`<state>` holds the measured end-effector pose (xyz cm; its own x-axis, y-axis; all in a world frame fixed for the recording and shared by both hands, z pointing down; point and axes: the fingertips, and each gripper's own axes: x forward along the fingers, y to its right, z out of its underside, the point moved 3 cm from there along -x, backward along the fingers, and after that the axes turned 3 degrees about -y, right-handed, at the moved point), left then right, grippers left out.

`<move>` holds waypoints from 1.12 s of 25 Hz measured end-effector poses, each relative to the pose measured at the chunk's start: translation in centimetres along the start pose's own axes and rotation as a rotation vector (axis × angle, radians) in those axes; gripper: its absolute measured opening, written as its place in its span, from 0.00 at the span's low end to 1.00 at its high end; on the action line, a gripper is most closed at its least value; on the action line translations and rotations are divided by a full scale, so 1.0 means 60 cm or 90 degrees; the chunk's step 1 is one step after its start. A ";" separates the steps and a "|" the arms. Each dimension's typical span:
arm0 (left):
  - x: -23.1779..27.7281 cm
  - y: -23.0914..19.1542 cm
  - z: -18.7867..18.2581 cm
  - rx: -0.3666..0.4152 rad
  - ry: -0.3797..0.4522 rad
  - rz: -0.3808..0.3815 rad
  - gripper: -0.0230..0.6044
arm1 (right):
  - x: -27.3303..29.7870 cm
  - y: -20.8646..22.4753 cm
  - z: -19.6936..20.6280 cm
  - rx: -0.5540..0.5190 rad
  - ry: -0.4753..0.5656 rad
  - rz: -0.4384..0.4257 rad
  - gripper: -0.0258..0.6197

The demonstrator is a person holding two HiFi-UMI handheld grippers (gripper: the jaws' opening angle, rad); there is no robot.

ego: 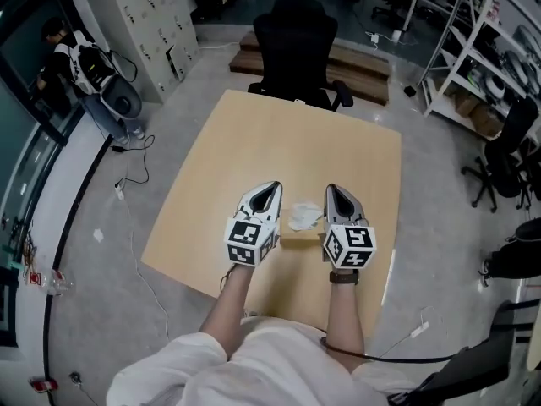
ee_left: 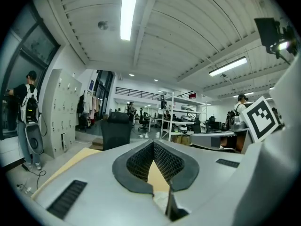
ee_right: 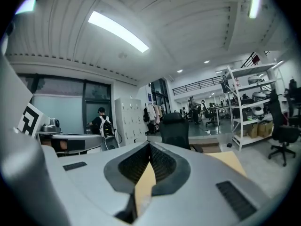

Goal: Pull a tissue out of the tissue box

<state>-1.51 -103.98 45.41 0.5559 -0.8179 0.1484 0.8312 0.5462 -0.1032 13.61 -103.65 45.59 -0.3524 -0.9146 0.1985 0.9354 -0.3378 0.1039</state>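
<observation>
The crumpled white tissue [ego: 302, 216] pokes up from the low tan cardboard tissue box [ego: 296, 238], which sits on the near half of the pale wooden table [ego: 254, 142], right between the two grippers. The grey left gripper [ego: 270, 188] flanks the box on one side and the grey right gripper [ego: 331, 190] on the other, both pointing ahead over the table with jaws clenched on nothing. This looks like the approach, with no pull begun: next, one gripper probably has to spread its jaws, dip onto that tuft and pinch it, perhaps while the other steadies the box.
</observation>
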 end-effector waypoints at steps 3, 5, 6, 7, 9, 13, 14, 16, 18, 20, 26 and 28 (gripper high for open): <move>0.025 0.009 0.009 0.011 -0.012 0.021 0.03 | 0.015 0.023 0.010 0.001 -0.023 0.000 0.04; 0.036 0.009 0.013 0.009 -0.017 0.027 0.03 | 0.026 0.031 0.019 -0.001 -0.042 0.002 0.04; 0.041 0.008 0.017 0.007 -0.020 0.028 0.03 | 0.032 0.034 0.025 -0.002 -0.051 0.003 0.04; 0.047 0.006 0.022 0.005 -0.023 0.028 0.03 | 0.038 0.036 0.032 -0.002 -0.060 0.004 0.04; 0.060 0.003 0.038 -0.001 -0.034 0.028 0.03 | 0.049 0.041 0.053 0.001 -0.080 0.004 0.04; 0.087 -0.003 0.076 -0.020 -0.067 0.026 0.03 | 0.071 0.048 0.102 -0.002 -0.132 -0.007 0.04; 0.093 -0.003 0.085 -0.023 -0.074 0.027 0.03 | 0.076 0.051 0.112 -0.004 -0.144 -0.010 0.04; 0.106 -0.001 0.101 -0.028 -0.088 0.029 0.03 | 0.086 0.058 0.133 -0.011 -0.168 -0.013 0.04; 0.115 -0.001 0.118 -0.034 -0.101 0.031 0.03 | 0.093 0.062 0.156 -0.018 -0.195 -0.016 0.04; 0.121 -0.002 0.135 -0.040 -0.114 0.030 0.03 | 0.100 0.064 0.180 -0.022 -0.221 -0.021 0.04; 0.130 -0.005 0.180 -0.055 -0.152 0.026 0.03 | 0.119 0.063 0.250 0.000 -0.275 -0.037 0.04; 0.128 -0.013 0.193 -0.061 -0.161 0.024 0.03 | 0.128 0.055 0.268 0.002 -0.289 -0.041 0.06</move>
<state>2.17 -108.59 58.02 0.5795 -0.7196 0.3826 0.8126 0.5460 -0.2040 13.56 -108.21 63.14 -0.3871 -0.7012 0.5987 0.9112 -0.3899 0.1326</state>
